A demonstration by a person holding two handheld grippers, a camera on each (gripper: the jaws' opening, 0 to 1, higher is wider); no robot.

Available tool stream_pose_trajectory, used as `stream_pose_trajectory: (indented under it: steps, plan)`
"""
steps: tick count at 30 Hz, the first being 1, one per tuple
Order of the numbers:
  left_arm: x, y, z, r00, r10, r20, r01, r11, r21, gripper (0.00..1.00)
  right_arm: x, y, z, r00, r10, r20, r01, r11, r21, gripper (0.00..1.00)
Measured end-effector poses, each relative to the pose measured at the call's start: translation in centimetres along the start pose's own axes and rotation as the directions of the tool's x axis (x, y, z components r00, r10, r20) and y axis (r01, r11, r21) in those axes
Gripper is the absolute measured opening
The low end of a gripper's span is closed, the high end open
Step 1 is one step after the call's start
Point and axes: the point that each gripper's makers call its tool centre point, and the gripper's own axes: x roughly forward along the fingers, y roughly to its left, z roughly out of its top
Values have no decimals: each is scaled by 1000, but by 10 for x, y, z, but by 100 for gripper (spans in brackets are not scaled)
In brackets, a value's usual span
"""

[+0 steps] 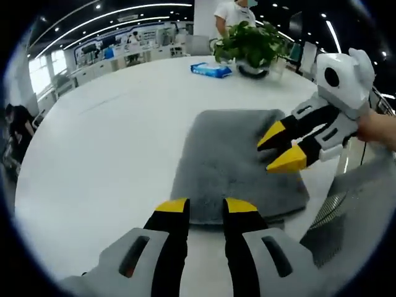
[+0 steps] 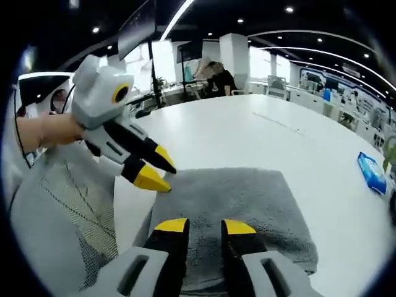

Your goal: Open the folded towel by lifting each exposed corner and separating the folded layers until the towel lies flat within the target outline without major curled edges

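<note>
On the white bench (image 1: 111, 142), both tongs, left (image 1: 206, 206) and right (image 2: 205, 226), hover spread over the soft, limp grey towel (image 1: 232, 158), best pinched at a corner.

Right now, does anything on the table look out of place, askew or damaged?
Nothing stands out. The grey towel lies folded and tidy on the white table, with no spill or damage visible. The left hand-held gripper and the right hand-held gripper sit at its edges. A blue packet and a potted plant stand apart.

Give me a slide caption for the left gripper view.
Two open grippers, left and right, poised over a folded grey towel on a white table.
</note>
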Motion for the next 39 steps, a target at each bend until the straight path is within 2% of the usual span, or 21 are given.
stream_pose_trajectory:
  steps: [2, 4, 5, 7, 8, 11, 13, 14, 15, 16, 17, 18, 19, 21, 22, 25, 26, 28, 33, 35, 39]
  plan:
    - [0, 4, 1, 1000, 29, -4, -29, 999, -45, 21, -8, -5, -2, 999, -50, 2, 50, 998, 27, 19]
    - [3, 3, 5, 1000, 14, 9, -14, 999, -39, 21, -12, -6, -3, 998, -67, 14, 66, 996, 55, 20]
    - [4, -1, 6, 1000, -13, 5, 13, 1000, -16, 21, -17, -8, -6, 996, -84, 31, 81, 993, 80, 20]
    - [0, 0, 9, 999, -43, -28, 46, 995, 88, 21, -22, -8, -13, 996, -81, 33, 77, 992, 104, 20]
    - [-6, -1, 12, 996, -75, -39, 80, 986, 149, 21, -24, -8, -17, 996, -82, 30, 78, 991, 113, 20]
    - [-17, 13, 26, 996, -86, -36, 92, 968, 233, 22, -24, -9, -23, 997, -79, 20, 76, 987, 141, 20]
    - [-29, 24, 45, 993, -120, 16, 116, 979, 170, 22, -23, -9, -19, 996, -78, 41, 69, 982, 175, 21]
    - [-32, 27, 49, 992, -121, 24, 116, 982, 151, 22, -22, -8, -17, 996, -73, 48, 64, 982, 175, 22]
    - [-42, 43, 68, 988, -131, 84, 127, 991, 45, 22, -21, -8, -16, 996, -74, 54, 64, 982, 176, 23]
    - [-48, 51, 82, 979, -148, 140, 148, 989, 12, 22, -20, -7, -15, 996, -75, 55, 64, 983, 172, 23]
    - [-55, 66, 101, 964, -142, 225, 157, 986, -52, 22, -19, -4, -15, 996, -70, 52, 61, 985, 160, 23]
    - [-59, 75, 109, 958, -142, 248, 170, 981, -92, 22, -19, -4, -16, 996, -70, 50, 61, 986, 157, 23]
    - [-64, 86, 115, 952, -159, 262, 188, 978, -89, 22, -18, -3, -17, 997, -67, 45, 59, 987, 152, 23]
    - [-66, 107, 124, 949, -121, 291, 156, 982, -102, 22, -18, -2, -19, 997, -64, 36, 58, 987, 147, 23]
    - [-65, 108, 124, 949, -125, 288, 156, 984, -86, 22, -18, -3, -19, 997, -68, 34, 62, 987, 145, 23]
    - [-55, 98, 125, 935, -146, 324, 181, 980, -80, 21, -19, -6, -21, 996, -78, 31, 72, 985, 157, 23]
    - [-48, 78, 119, 925, -191, 327, 225, 972, -69, 21, -19, -8, -22, 996, -86, 27, 81, 984, 157, 23]
    - [-30, 46, 103, 922, -244, 299, 259, 966, -12, 21, -19, -10, -24, 995, -99, 16, 95, 983, 157, 23]
    - [10, -1, 72, 933, -314, 177, 301, 949, 96, 15, -20, -10, -30, 994, -105, -10, 105, 981, 160, 23]
    - [24, -11, 58, 940, -325, 105, 305, 938, 165, 15, -19, -8, -31, 995, -100, -20, 101, 983, 150, 23]
    - [42, -14, 39, 959, -282, 31, 266, 933, 244, 13, -16, -1, -35, 996, -78, -43, 83, 987, 137, 23]
